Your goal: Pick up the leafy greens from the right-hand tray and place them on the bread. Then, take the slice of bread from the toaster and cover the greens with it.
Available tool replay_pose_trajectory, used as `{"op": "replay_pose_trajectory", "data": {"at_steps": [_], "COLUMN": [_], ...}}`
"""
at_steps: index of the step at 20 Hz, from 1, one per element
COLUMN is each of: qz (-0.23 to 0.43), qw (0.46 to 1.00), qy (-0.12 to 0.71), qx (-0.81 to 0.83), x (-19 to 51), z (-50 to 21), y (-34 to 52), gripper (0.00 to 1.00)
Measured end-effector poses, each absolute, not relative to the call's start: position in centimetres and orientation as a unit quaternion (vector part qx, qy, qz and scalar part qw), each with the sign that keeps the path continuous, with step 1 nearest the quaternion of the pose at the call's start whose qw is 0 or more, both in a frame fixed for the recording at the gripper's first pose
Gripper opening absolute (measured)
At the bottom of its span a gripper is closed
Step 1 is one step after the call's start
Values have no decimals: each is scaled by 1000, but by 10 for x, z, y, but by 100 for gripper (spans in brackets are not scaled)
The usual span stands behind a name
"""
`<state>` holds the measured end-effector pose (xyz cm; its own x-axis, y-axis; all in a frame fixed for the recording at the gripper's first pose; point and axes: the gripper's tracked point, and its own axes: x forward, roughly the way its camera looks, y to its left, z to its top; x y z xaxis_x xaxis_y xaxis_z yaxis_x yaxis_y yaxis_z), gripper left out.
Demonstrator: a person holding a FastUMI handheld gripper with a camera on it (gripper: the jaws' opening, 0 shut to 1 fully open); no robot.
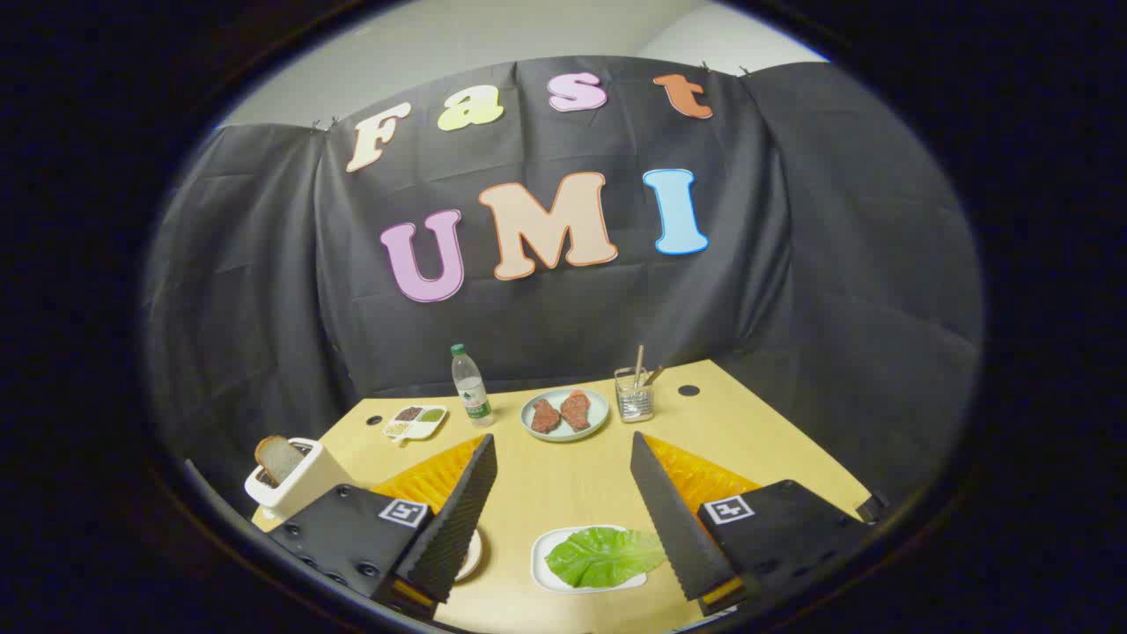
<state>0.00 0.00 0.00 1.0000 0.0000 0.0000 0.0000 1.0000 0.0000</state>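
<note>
The gripper (pixel 563 449) hangs above the wooden table (pixel 563 484) with its fingers spread wide and nothing between them, probably a stance for coming down on the first item. The leafy greens (pixel 603 556) lie flat on a white tray (pixel 541 563) below the fingers, close to the right finger, whose inner face overlaps the leaf's edge in this view; whether they touch cannot be told. Left of the greens, a pale rim peeks from behind the left finger, too hidden to name. Farther left of the greens stands a white toaster (pixel 295 484) with a slice of bread (pixel 279 458) standing up out of its slot, easy to pinch later. Well beyond the greens sit a plate of meat (pixel 564 414), a water bottle (pixel 471 386), a small condiment dish (pixel 416 422) and a glass holder with sticks (pixel 634 396)
</note>
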Motion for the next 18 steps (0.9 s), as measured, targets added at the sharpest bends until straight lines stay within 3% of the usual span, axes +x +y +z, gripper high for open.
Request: {"op": "replay_pose_trajectory", "data": {"at_steps": [18], "qz": [-15], "qw": [999], "qy": [25], "qx": [-26], "x": [-4], "z": [-13], "y": [4], "gripper": [98]}}
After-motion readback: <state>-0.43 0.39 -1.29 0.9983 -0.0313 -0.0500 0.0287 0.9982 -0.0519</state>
